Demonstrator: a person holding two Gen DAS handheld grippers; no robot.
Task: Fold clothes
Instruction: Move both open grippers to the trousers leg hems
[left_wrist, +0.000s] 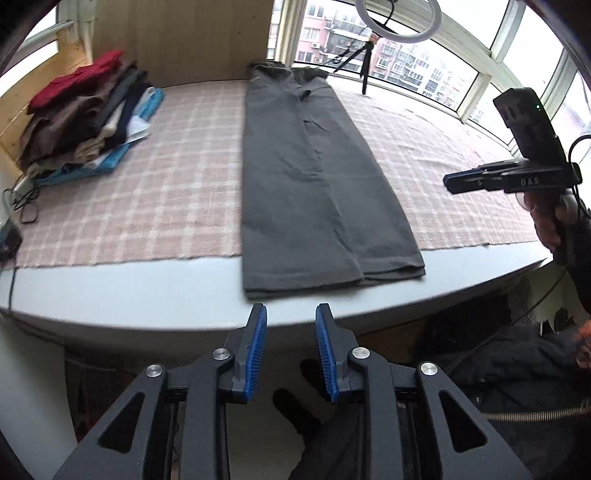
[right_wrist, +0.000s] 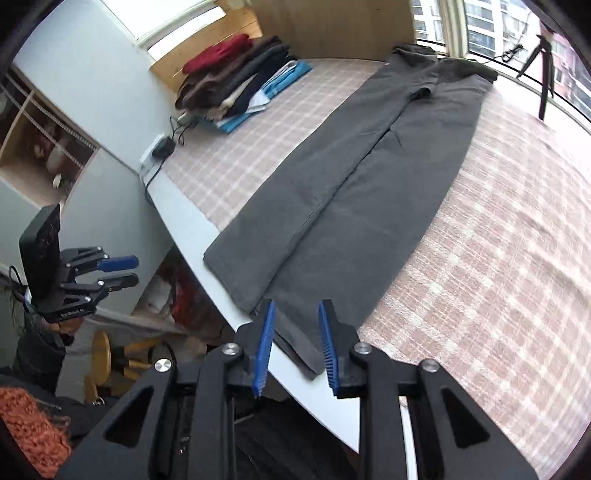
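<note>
The table (left_wrist: 110, 284), covered by a pink checked cloth (left_wrist: 147, 192), fills both views, with windows (left_wrist: 424, 55) running from twelve to three o'clock in the left wrist view. On it the grey trousers (left_wrist: 306, 177) lie flat and lengthwise, already folded leg over leg, waistband at twelve o'clock and hems hanging just over the near table edge at six. A pile (left_wrist: 88, 110) of folded clothes sits well apart at ten o'clock, and a tripod (left_wrist: 365, 70) stands beyond the waistband by the window. The left gripper (left_wrist: 291, 350) hangs just off the table edge below the hems, jaws spread a little with nothing between them. The right gripper (right_wrist: 297, 347) is over the near hem corner at six o'clock in its own view; its jaws stand apart with the hem seen between them, but the pads do not appear to press the fabric, and in the left view it (left_wrist: 448, 182) shows side-on at three o'clock, clear of the cloth. The step in hand looks like the lengthwise fold being finished and the crosswise fold about to begin. The next move likely calls for each gripper to pinch one hem corner through both layers, then carry the hems together toward the waistband without skewing the legs.
</note>
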